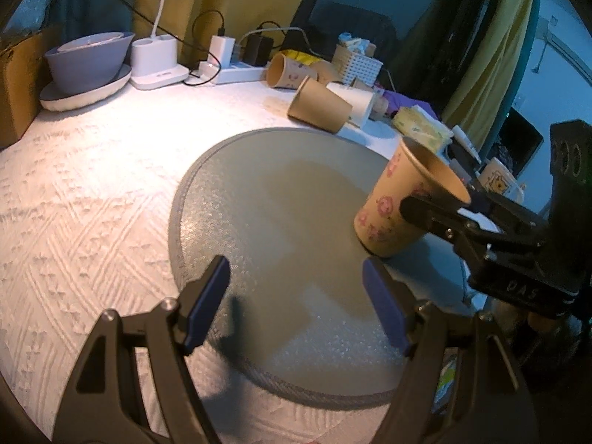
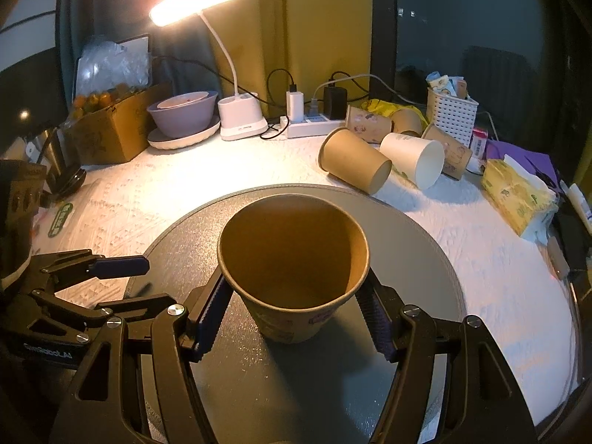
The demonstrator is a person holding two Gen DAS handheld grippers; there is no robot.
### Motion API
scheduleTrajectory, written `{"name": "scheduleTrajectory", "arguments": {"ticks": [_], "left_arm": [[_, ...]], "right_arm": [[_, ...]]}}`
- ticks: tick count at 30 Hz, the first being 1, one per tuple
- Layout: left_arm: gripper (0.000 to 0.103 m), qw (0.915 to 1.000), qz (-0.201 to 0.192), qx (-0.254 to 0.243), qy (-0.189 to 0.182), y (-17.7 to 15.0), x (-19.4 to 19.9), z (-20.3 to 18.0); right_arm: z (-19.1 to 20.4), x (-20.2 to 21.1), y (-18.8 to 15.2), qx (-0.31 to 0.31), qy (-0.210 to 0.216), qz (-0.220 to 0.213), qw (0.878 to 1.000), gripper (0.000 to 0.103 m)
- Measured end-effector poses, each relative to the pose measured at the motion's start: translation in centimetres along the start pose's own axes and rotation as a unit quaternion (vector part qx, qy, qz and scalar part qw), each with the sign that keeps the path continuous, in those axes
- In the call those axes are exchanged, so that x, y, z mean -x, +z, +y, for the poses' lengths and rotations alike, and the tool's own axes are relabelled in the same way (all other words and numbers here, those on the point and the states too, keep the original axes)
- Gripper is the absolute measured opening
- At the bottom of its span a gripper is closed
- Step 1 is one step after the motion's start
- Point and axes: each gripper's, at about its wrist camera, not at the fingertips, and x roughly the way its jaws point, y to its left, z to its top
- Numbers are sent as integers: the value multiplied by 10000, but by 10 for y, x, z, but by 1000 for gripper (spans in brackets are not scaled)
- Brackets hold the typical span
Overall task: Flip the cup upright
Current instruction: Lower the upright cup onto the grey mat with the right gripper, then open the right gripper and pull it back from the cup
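A brown paper cup with pink prints (image 1: 392,203) (image 2: 296,270) stands mouth up, tilted a little, on the round grey mat (image 1: 281,229) (image 2: 425,244). My right gripper (image 2: 296,314) is shut on the cup, one finger on each side of its wall; it shows in the left wrist view (image 1: 436,214) at the cup's right side. My left gripper (image 1: 296,303) is open and empty over the mat, left of the cup; one of its fingers (image 2: 118,264) shows at the left of the right wrist view.
Several paper cups lie on their sides at the back (image 2: 355,164) (image 1: 318,105). Behind them are a power strip (image 2: 314,124), a lit desk lamp (image 2: 240,118), stacked bowls (image 2: 185,114), a cardboard box (image 2: 111,133), a white basket (image 2: 451,114) and a tissue pack (image 2: 518,192).
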Motion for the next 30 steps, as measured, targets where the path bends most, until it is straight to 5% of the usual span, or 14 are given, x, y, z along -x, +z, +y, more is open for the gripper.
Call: {"name": "scheduleTrajectory", "arguments": {"ticks": [30], "left_arm": [[80, 9981, -477, -391, -61, -19, 52, -28]], "right_arm": [[12, 39, -28, -85, -269, 67, 9996, 75]]}}
